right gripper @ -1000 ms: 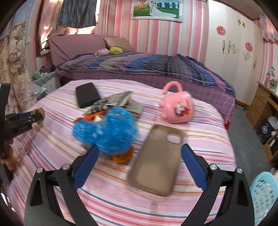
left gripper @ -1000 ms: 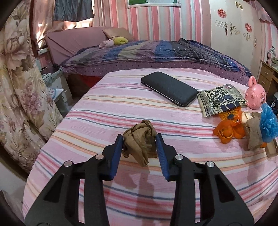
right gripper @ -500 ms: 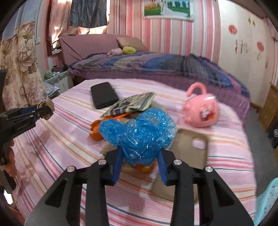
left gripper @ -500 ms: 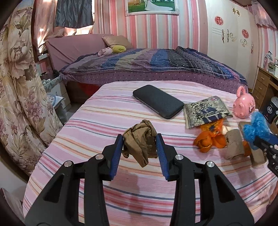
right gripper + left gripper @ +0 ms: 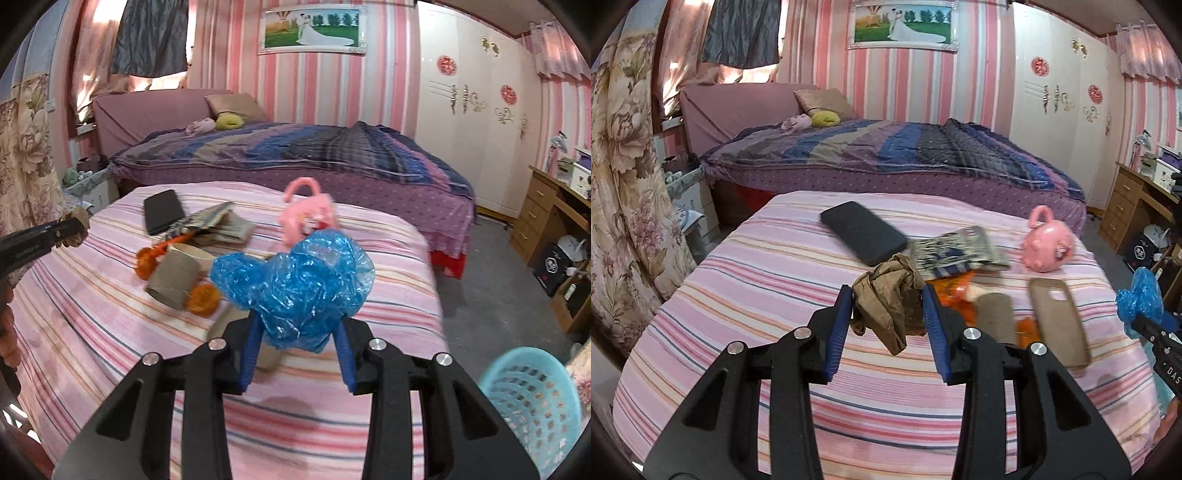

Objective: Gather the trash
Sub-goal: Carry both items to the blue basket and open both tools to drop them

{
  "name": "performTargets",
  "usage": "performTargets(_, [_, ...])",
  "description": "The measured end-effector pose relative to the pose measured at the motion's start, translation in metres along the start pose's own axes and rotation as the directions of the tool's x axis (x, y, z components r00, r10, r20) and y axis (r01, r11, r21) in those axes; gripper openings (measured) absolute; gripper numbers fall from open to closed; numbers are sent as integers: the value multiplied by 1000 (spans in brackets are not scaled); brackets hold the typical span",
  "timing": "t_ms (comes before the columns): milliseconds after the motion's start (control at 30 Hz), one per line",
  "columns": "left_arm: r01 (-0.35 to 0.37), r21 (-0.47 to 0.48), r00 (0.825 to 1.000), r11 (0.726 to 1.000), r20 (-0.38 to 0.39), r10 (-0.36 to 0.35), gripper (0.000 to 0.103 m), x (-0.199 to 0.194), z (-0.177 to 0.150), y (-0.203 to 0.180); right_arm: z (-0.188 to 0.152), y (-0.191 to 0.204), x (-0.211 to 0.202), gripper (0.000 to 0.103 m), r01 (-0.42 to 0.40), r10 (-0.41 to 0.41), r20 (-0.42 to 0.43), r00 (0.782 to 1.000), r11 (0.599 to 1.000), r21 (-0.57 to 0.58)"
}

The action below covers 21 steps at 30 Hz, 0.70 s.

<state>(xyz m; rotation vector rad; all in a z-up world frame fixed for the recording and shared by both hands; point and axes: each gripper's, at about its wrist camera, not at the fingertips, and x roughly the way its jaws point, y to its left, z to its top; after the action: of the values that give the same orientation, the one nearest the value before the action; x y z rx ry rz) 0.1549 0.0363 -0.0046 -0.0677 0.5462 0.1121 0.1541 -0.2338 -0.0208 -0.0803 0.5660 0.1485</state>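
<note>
Striped bedspread (image 5: 110, 325) lies below both claws. Your right gripper (image 5: 297, 354) has just closed on the blue plastic bag (image 5: 295, 284); your left gripper (image 5: 888, 325) pinches brown crumpled paper (image 5: 886, 295). Both grips are loose wads: either may slip before reaching the turquoise basket (image 5: 532, 402)

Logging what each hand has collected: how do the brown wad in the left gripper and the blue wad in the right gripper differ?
The brown paper wad is dull, opaque and hangs below the pads; the blue plastic wad is glossy, translucent, bulkier and bulges above them. Both are crumpled, clamped and off the bedspread.
</note>
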Motion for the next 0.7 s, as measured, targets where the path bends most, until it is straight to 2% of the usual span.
performTargets(233, [59,22,998,998,5,-59,38,-24,-18,-42,-23,-60,-33,36,97,-97,-13,995,995,31])
performTargets(400, [77,77,997,994,1,-78,38,-31,-33,-75,-44,-112,-53,36,171,-169,-35,985,983,73])
performTargets(600, [98,145,995,985,-9,-97,38,-34,-46,-113,-65,-162,-66,36,227,-222,-62,973,968,108])
performTargets(700, [131,156,991,979,-19,-129,38,-35,-51,-133,-71,-178,-70,36,237,-231,-62,971,962,133])
